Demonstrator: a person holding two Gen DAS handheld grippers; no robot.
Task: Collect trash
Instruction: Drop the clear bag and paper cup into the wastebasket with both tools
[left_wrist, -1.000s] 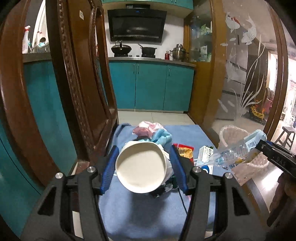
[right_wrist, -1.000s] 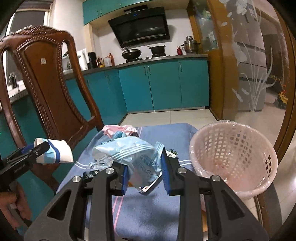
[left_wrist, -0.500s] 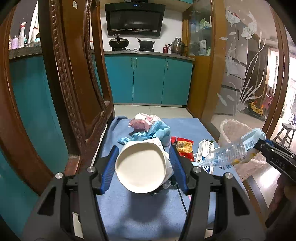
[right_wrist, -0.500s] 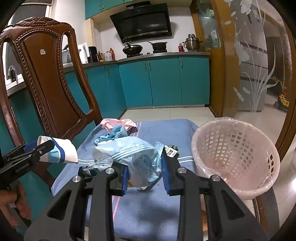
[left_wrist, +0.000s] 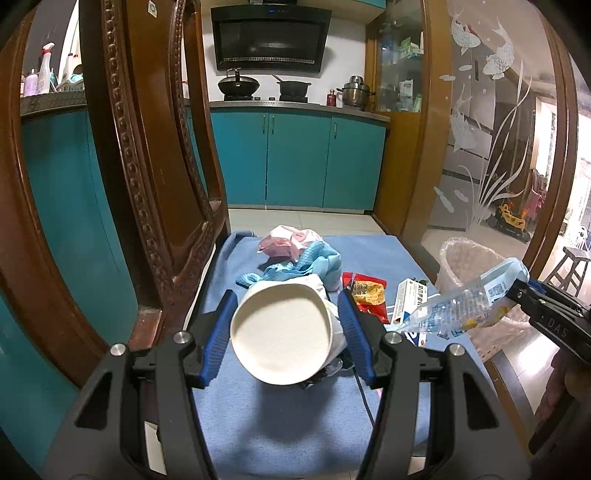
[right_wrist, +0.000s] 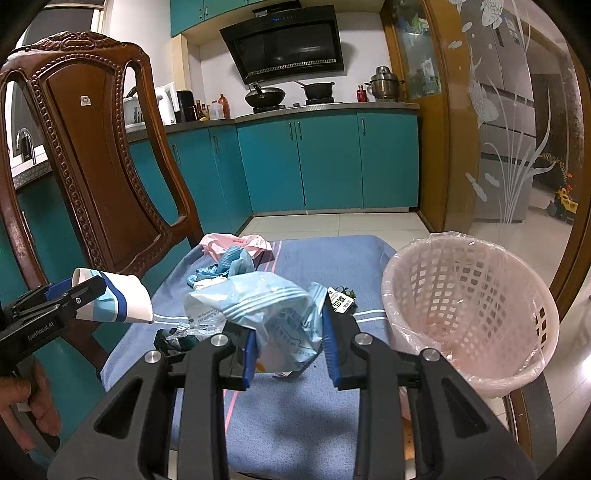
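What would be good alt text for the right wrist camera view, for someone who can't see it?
The right gripper holds a crumpled light-blue plastic bag over a blue cloth-covered table, with a lined pink trash basket at right. At left, the left gripper holds a paper cup in front of a carved wooden chair; teal kitchen cabinets fill the background.

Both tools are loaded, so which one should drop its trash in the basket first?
Right, probably. The right tool holds the plastic bag beside the basket; the left tool with the paper cup is farther off.
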